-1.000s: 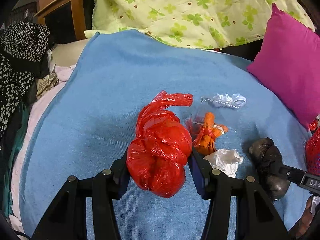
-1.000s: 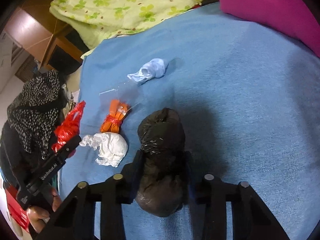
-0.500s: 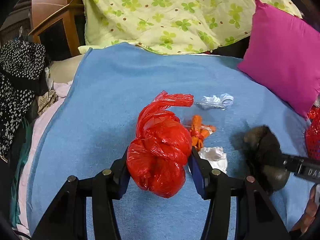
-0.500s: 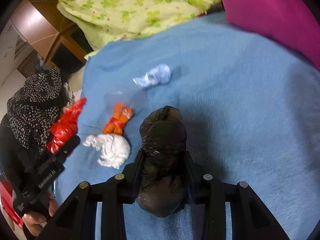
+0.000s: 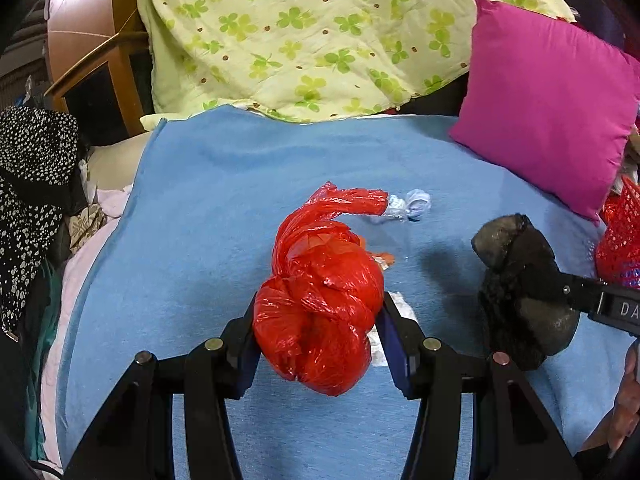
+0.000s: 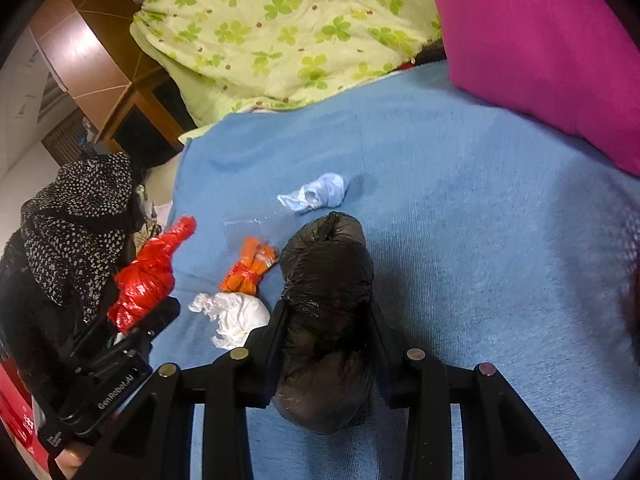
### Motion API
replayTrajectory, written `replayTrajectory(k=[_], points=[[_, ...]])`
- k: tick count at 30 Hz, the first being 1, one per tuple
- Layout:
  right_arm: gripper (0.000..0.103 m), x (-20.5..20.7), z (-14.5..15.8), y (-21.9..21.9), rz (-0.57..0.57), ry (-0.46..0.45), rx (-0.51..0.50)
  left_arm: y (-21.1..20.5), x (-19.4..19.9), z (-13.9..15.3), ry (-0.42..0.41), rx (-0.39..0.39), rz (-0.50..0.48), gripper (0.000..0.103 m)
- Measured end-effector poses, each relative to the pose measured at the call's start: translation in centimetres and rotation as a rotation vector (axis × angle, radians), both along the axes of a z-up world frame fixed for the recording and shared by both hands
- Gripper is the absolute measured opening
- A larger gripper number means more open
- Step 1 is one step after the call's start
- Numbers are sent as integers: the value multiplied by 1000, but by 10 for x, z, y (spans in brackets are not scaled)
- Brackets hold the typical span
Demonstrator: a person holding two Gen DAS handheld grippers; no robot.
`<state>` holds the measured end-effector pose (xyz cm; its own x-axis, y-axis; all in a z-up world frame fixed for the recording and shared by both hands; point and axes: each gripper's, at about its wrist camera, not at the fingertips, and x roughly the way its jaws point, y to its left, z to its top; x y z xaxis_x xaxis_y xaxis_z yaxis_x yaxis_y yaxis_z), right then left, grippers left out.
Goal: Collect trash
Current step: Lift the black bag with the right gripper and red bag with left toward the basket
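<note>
**Both grippers loaded with knotted bags, carrying step under way above the bed.**

Left wrist view: the left gripper (image 5: pixel 320 320) has its jaws clamped on the red bag (image 5: pixel 320 300), a knotted, stuffed plastic bundle held clear of the blue blanket (image 5: pixel 200 200); at the right edge a red basket (image 5: pixel 620 240) shows, its contents too cut off to tell, and it looks the likely drop point. The next move calls for swinging both loads there and letting go over the opening.
Right wrist view: the right gripper (image 6: pixel 326 340) has its jaws clamped on the black bag (image 6: pixel 326 300), also tied shut, contents hidden. Left on the blanket lie an orange bundle (image 6: pixel 248 268), a white wad (image 6: pixel 236 316), a pale blue wad (image 6: pixel 320 196) and a clear bag (image 6: pixel 248 228), apparently empty.
</note>
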<state>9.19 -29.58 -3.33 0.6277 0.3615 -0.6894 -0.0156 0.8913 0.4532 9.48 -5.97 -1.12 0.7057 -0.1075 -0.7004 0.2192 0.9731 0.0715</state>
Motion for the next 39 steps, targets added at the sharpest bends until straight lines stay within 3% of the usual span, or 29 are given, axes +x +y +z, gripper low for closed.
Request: replayTrajectory(k=[13, 20, 29, 39], points=[[40, -23, 18, -11, -44, -59, -20, -16, -17, 5, -15, -10, -30, 55], [40, -49, 44, -21, -86, -166, -38, -24, -33, 8, -34, -10, -45, 55], [40, -79, 49, -7, -52, -202, -50, -30, -50, 4, -21, -18, -67, 55], [40, -86, 57, -27, -82, -244, -39, -42, -79, -9, 37, -28, -68, 55]])
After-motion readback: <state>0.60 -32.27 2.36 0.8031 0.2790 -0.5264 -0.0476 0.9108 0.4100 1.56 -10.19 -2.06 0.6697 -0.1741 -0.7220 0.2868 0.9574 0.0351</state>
